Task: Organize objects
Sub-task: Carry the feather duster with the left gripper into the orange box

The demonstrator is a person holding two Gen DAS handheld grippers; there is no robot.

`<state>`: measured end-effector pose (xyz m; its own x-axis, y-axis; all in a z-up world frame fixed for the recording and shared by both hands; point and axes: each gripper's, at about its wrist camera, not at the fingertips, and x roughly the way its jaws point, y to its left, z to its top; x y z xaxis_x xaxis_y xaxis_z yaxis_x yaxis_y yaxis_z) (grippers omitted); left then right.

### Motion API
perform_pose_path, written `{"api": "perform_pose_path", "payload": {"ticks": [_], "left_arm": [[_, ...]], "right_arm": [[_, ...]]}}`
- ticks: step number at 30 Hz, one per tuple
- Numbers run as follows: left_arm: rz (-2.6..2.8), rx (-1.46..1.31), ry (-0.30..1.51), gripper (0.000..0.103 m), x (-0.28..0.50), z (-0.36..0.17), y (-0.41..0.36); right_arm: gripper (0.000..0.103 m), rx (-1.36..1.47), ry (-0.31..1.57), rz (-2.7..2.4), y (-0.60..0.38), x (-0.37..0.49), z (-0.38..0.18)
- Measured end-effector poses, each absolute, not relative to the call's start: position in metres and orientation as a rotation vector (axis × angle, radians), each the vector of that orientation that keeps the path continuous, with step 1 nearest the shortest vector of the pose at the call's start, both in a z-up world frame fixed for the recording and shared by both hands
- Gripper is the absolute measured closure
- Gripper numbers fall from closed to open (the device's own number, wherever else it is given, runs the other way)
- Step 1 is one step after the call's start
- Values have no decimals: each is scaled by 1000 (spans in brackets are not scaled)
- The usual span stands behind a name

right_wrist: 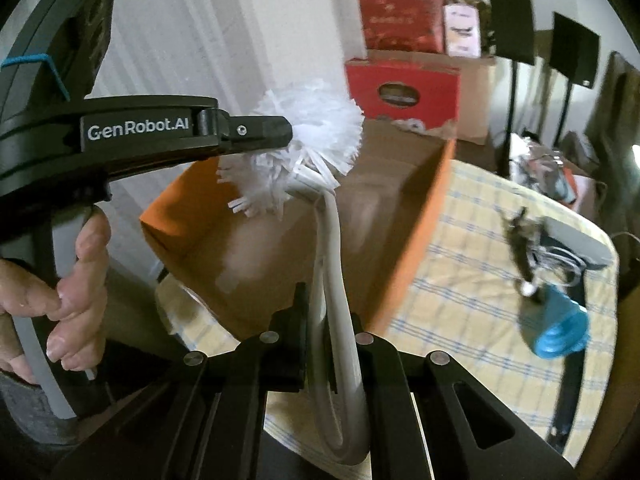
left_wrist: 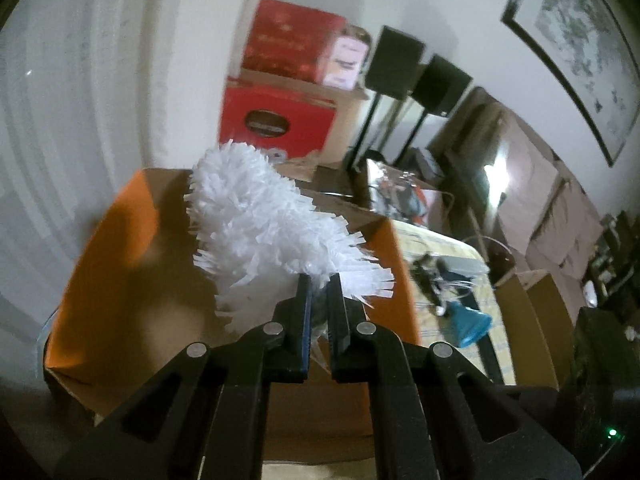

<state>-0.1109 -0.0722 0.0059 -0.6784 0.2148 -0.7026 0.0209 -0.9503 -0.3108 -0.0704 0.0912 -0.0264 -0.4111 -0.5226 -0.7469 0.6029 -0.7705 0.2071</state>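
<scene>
Two grippers hold one white duster between them. The left gripper (left_wrist: 320, 280) has its jaws drawn narrow on the fluffy head of the duster (left_wrist: 264, 236), pinching it near its base; in the right wrist view this same gripper (right_wrist: 280, 132) reaches in from the left, its tip buried in the white strips. The right gripper (right_wrist: 330, 308) has its jaws closed on the pale handle (right_wrist: 334, 280), which rises from between the fingers and bends up toward the head.

The duster hangs over an open orange cardboard box (left_wrist: 100, 264), its brown inside showing below the head. The box sits on a tabletop covered by a yellow checked cloth (right_wrist: 460, 280). Farther right on the cloth lie a blue object (right_wrist: 560, 336) and a dark tangle of cords (right_wrist: 524, 240), both blurred. Red boxes (left_wrist: 280, 120) are stacked against the white wall behind.
</scene>
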Motion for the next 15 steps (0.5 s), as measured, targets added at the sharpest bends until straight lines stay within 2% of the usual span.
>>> {"api": "perform_pose_path", "payload": {"ticks": [11,15], "left_arm": [[2794,-1301,-521,97,-110,-25,-118],[2803,-1342,-531,98,-110,-38,-126]], "right_arm": [[96,1159,216,-2097,37,-80,-49],[93,1191,251,-2093,28,-88,-59]]}}
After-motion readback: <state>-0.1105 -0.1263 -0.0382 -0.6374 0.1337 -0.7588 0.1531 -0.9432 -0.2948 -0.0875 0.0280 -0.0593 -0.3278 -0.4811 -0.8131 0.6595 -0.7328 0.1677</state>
